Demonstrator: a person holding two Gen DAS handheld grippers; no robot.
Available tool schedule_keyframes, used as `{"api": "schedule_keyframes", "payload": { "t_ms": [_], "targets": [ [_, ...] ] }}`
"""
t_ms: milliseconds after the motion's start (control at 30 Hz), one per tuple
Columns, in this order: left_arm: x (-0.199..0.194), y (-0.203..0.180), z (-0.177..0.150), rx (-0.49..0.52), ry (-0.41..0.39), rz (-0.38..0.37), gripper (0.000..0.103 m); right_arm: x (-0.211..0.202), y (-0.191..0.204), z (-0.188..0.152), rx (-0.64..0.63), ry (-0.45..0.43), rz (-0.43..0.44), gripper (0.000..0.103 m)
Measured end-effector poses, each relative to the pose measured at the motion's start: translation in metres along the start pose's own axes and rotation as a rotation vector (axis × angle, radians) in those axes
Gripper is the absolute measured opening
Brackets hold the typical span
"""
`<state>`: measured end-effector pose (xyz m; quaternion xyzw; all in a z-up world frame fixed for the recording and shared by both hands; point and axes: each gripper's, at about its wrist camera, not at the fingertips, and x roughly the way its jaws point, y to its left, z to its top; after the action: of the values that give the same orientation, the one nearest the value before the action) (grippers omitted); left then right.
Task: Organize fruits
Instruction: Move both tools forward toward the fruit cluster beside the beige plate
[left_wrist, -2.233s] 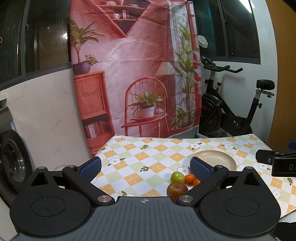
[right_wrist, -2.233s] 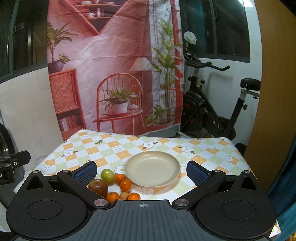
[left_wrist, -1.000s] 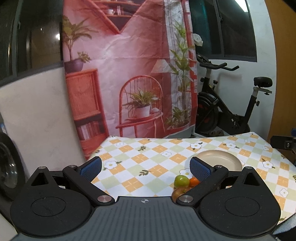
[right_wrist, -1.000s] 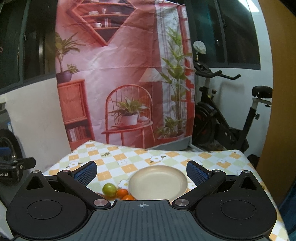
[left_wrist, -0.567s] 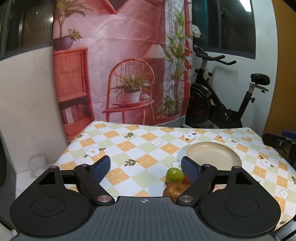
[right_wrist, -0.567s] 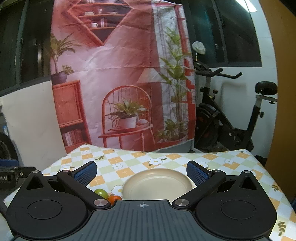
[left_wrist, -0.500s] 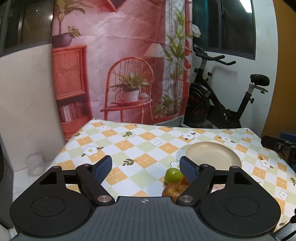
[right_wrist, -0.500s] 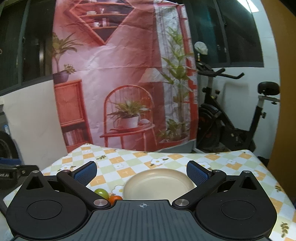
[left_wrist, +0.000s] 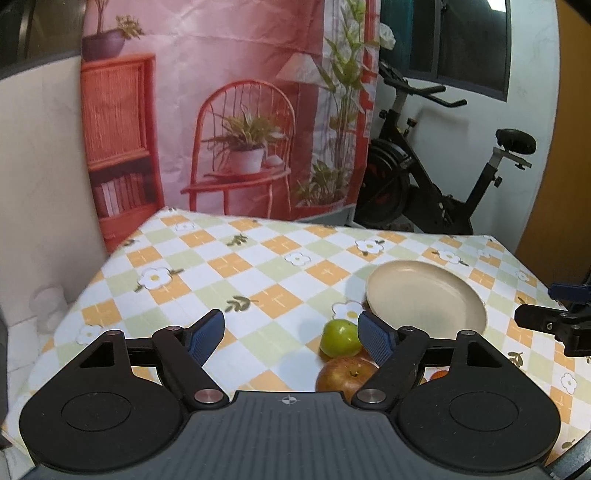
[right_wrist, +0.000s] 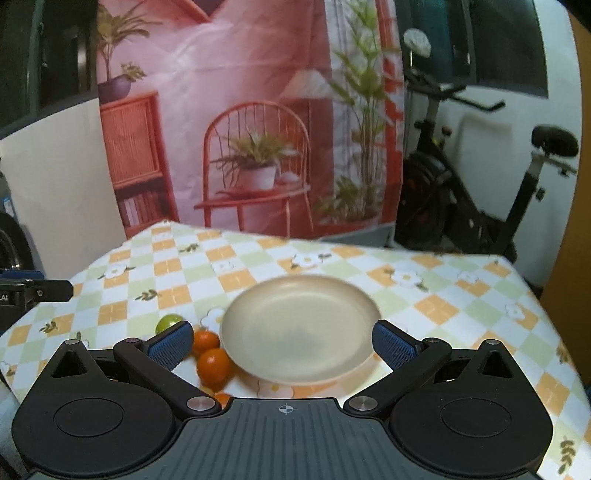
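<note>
Hand-held gripper in my left hand (left_wrist: 291, 334) hangs over the near part of the checked, flower-print bench (left_wrist: 258, 266) with its blue pads part-way apart and nothing between them; the one in my right hand (right_wrist: 282, 341) stands wide and empty above the plate.

The fruit is all on the cloth yet, clustered just left of the round cream plate (right_wrist: 299, 328): a small green apple (left_wrist: 340, 336) beside my left gripper's right-hand pad, a larger red-brown apple (left_wrist: 345, 374) in front of it, close under that finger, and the little orange tangerines (right_wrist: 212, 363) touching or nearly touching the plate's near-left rim. The plate holds nothing.

I judge the step to be lining up on a first fruit. The left gripper sits left of the green apple, so I would shift it across until the apple lies squarely between the pads, come down low around its widest part, and close gently; round, smooth fruit will likely roll away from a lopsided pinch. The right gripper is better placed for the tangerines, though it too must move left.

Crowding is the main hindrance: the fruits sit so near each other that a finger lowered between them may nudge a neighbour, perhaps toward the bench's near edge. My two grippers also work close together.

Behind the bench hangs a pink printed backdrop with a red chair and plants (left_wrist: 229, 110), and to the right stands a black exercise bike (left_wrist: 436, 177), both well clear.
</note>
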<state>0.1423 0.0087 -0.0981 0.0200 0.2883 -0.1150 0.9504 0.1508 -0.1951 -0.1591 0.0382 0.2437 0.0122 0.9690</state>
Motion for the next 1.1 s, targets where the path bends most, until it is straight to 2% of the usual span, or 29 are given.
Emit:
{"api": "schedule_keyframes", "payload": {
  "t_ms": [267, 667, 833, 967, 1100],
  "targets": [
    [0.018, -0.005, -0.003, 0.015, 0.039, -0.026, 0.081, 0.018, -0.013, -0.013, 0.014, 0.087, 0.013, 0.103],
    [0.023, -0.013, -0.017, -0.019, 0.060, -0.008, 0.080, 0.024, -0.021, -0.030, 0.062, 0.159, 0.064, 0.102],
    [0.021, -0.017, -0.022, -0.016, 0.063, 0.001, 0.080, 0.023, -0.018, -0.036, 0.035, 0.193, 0.085, 0.092],
    [0.019, -0.020, -0.025, -0.007, 0.057, 0.009, 0.079, 0.020, -0.017, -0.042, 0.025, 0.210, 0.081, 0.074],
    [0.017, -0.024, -0.029, 0.009, 0.059, 0.004, 0.079, 0.011, -0.016, -0.049, -0.002, 0.223, 0.086, 0.069]
  ]
}}
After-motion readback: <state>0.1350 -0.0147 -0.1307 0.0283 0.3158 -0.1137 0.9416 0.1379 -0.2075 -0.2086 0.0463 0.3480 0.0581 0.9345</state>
